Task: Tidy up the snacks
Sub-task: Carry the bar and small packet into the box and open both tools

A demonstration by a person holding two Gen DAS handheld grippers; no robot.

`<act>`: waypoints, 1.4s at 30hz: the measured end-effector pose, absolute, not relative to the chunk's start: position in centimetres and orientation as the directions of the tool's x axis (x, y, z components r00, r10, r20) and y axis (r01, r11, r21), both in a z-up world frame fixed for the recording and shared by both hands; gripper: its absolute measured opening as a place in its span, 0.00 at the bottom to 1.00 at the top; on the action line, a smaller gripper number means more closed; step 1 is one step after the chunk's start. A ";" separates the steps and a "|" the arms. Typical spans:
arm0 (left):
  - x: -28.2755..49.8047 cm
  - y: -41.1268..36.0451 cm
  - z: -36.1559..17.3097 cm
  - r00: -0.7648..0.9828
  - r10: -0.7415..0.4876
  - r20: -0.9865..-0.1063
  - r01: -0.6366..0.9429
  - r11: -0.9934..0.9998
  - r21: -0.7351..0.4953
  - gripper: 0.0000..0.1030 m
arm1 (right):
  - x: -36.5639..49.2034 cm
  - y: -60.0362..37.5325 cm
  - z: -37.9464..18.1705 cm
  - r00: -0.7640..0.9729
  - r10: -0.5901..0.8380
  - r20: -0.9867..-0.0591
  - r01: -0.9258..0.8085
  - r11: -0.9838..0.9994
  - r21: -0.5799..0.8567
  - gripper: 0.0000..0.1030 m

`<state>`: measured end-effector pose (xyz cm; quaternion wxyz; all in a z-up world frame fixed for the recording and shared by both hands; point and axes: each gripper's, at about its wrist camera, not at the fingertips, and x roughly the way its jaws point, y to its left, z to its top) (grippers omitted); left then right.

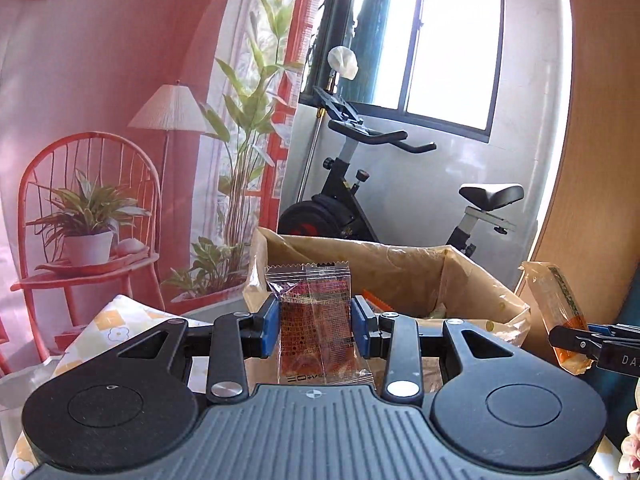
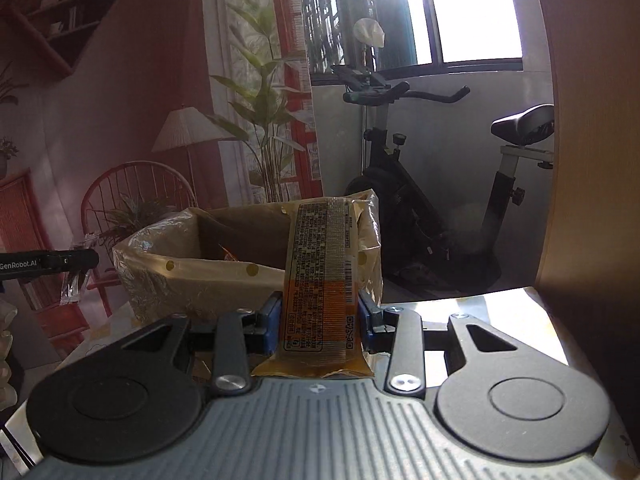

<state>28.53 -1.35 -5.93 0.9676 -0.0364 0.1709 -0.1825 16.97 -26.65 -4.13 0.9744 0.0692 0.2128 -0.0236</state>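
We've got both grippers loaded. Left gripper (image 1: 316, 326) jaws clamped on red snack pkt (image 1: 314, 320), held upright betw the pads. Right gripper (image 2: 318, 322) jaws clamped on orange snack bar (image 2: 320, 276), also upright. Lined cardboard box (image 1: 472, 280) sits just beyond both jaws, prob the drop spot, so pkts are carried high to clear its rim.
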 end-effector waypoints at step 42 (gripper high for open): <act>30.9 1.0 -4.4 0.864 -0.240 -0.444 0.239 0.969 -0.059 0.66 | 22.8 -22.1 -4.5 0.891 0.141 -0.431 -0.079 0.984 0.157 0.74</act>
